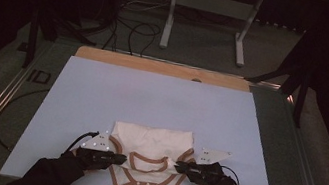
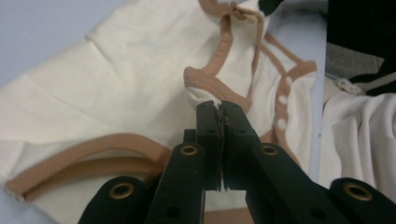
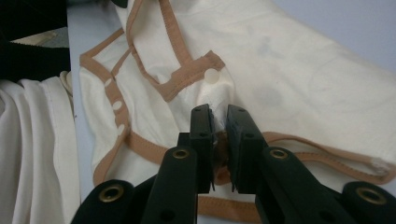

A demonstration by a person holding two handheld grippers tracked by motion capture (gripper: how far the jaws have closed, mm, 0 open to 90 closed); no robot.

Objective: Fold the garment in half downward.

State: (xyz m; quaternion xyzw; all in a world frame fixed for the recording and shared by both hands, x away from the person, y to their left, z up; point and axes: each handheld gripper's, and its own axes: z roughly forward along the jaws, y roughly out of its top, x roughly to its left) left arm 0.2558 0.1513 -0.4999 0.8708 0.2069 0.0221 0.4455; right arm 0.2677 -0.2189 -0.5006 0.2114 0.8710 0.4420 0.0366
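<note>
Holding the cream baby bodysuit [image 1: 149, 158] at the near edge of the tabletop [image 1: 101, 97], the left claw [image 1: 117, 157] and the right claw [image 1: 179, 166] each pinch a bit of cloth near the brown neck trim [image 1: 147, 163]. In the left gripper view the left claw [image 2: 220, 106] is squeezed tight on a fold of cream cloth [image 2: 201, 95]. In the right gripper view the right claw [image 3: 218, 112] is nearly closed on cloth too. One grip on each side probably keeps the bodysuit flat and even, ready to fold. Farther away the blue tabletop is bare, and past it stand grey frame legs [image 1: 209, 9] on the floor.
</note>
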